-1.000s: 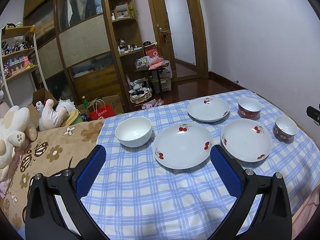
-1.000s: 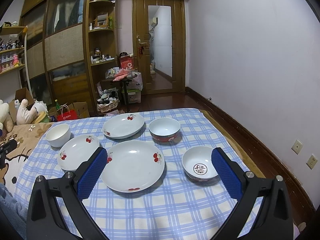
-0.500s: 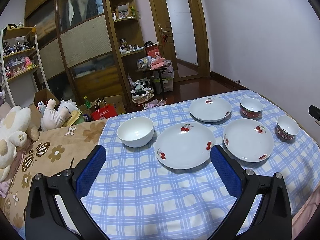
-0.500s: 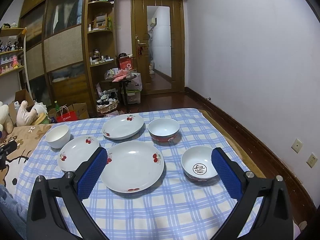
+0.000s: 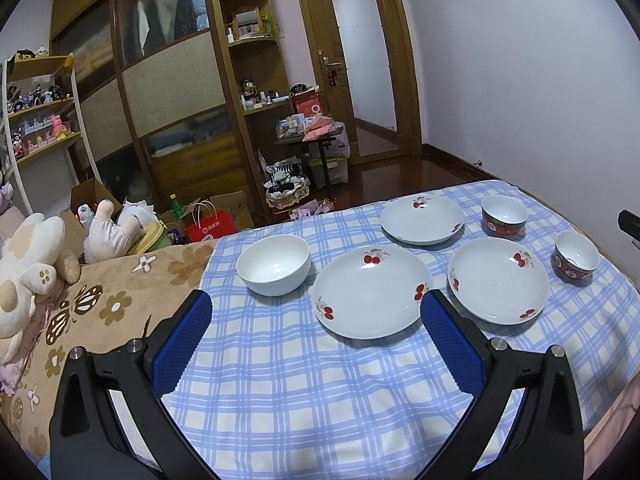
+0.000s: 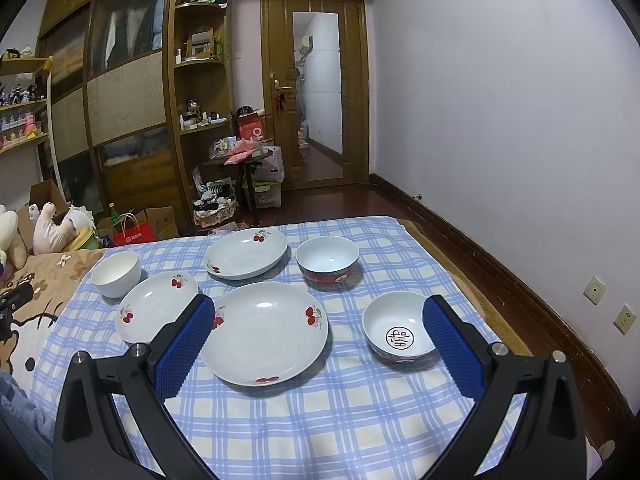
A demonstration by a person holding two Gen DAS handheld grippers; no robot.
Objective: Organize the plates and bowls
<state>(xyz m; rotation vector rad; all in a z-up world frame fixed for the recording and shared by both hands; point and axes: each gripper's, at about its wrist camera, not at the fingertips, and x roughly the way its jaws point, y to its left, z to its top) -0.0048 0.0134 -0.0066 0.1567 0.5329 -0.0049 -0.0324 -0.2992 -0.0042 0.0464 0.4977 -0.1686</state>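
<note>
White cherry-print plates and bowls all sit rim-up, unstacked, on the blue checked cloth. Around my middle plate: white bowl left, another plate right. My left gripper and right gripper hover spread apart, empty.

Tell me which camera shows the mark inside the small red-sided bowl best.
Right wrist view: the small red-sided bowl sits near, its black round mark plain on the bottom. Left wrist view shows that bowl far right, side-on, the mark hidden.
</note>
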